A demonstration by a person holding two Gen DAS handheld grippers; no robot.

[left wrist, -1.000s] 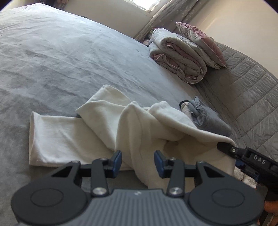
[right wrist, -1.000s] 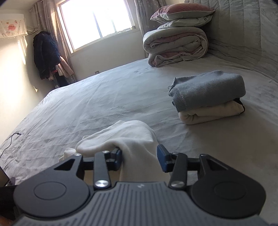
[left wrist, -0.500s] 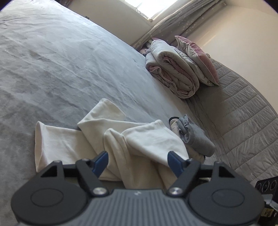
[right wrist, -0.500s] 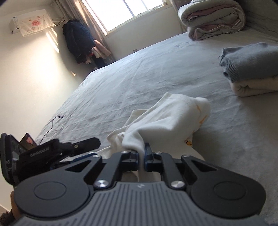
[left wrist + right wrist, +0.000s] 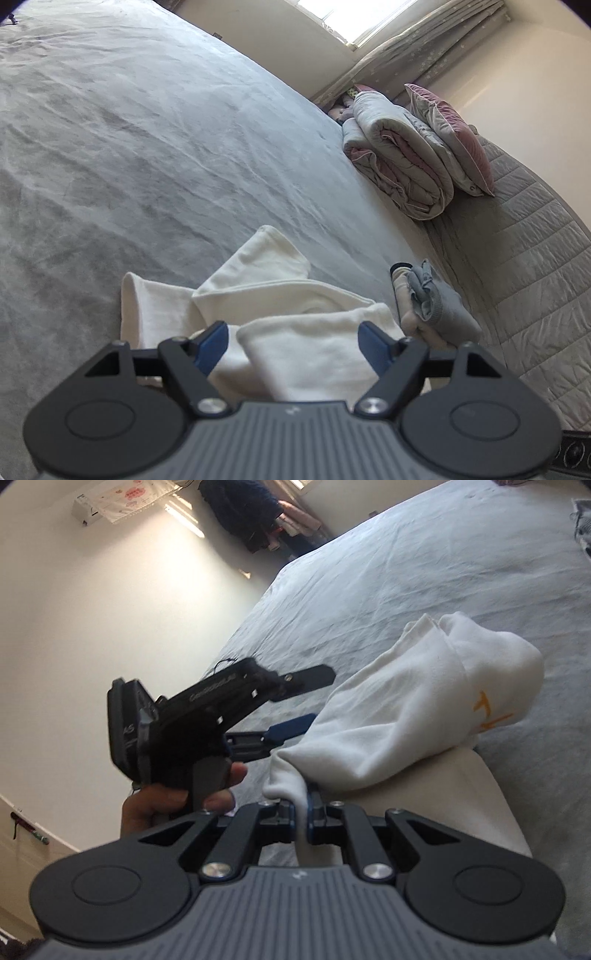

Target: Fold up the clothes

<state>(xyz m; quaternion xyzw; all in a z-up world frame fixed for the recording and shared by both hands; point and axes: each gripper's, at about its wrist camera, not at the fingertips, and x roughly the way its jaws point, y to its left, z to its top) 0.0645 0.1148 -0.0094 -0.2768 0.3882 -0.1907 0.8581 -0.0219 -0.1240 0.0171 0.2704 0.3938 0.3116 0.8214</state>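
Note:
A cream-white garment [image 5: 280, 295] lies crumpled on the grey bed [image 5: 147, 147], one sleeve stretched to the left. In the left wrist view my left gripper [image 5: 293, 341] stands open just over its near folds, with cloth between the wide blue pads and no squeeze visible. The right wrist view shows my right gripper [image 5: 301, 812] shut on a bunched edge of the same garment [image 5: 406, 709], which carries an orange print [image 5: 491, 716]. There my left gripper [image 5: 319, 698] sits to the left, held by a person's hand [image 5: 155, 805], its lower pad next to the cloth.
A folded stack with a grey sweater [image 5: 439, 306] on top sits to the right near the quilted headboard [image 5: 535, 258]. A rolled quilt [image 5: 399, 166] and a pillow [image 5: 450, 136] lie further back. Dark clothes [image 5: 251, 513] hang by the far wall.
My right gripper shut on the garment's edge and swung left, bringing the left gripper into its view. My left gripper went from half shut to wide and shifted over the folds.

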